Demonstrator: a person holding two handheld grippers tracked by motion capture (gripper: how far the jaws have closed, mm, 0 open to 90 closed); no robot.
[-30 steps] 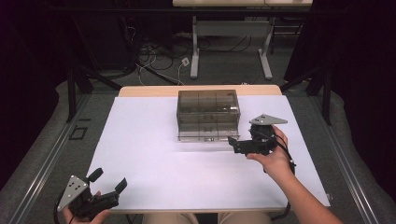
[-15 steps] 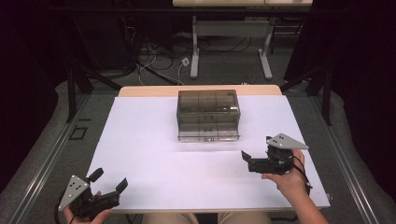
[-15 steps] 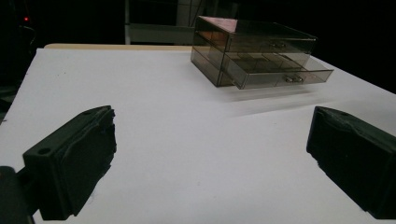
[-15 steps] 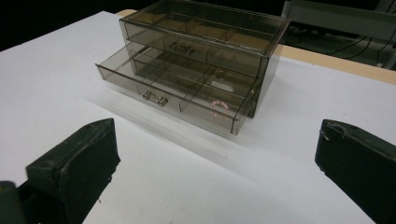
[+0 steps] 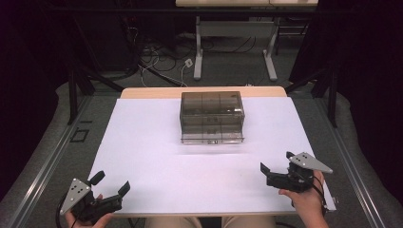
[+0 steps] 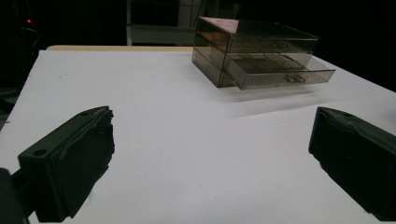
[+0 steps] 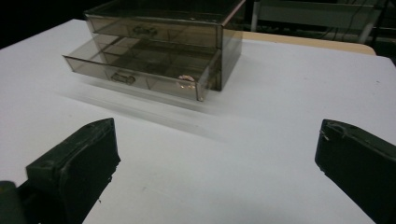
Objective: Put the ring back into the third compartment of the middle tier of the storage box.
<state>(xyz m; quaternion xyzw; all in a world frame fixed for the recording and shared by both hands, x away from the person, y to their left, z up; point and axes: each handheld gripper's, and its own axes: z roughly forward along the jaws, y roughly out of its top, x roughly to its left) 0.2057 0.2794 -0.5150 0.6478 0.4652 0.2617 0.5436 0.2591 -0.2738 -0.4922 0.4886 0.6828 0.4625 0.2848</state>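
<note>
A smoky see-through drawer box (image 5: 212,116) stands in the middle of the white table (image 5: 157,142). Its lower drawer (image 7: 140,74) is pulled partly out, and the upper one is closed. Something small and pale (image 7: 187,78) glints at the drawer's front corner; I cannot tell what it is. My left gripper (image 5: 111,182) hovers open at the table's front left corner, far from the box (image 6: 254,65). My right gripper (image 5: 276,161) is open near the front right edge, also well short of the box. In each gripper view the jaws stand wide apart with only bare table between them.
Beyond the table's far edge are a wooden strip (image 5: 199,91), table legs (image 5: 198,52) and loose cables (image 5: 157,57) on the floor. Dark frames stand at both sides.
My right gripper has drawn back from the box's front right corner toward the table's front right edge. The left gripper has barely shifted.
</note>
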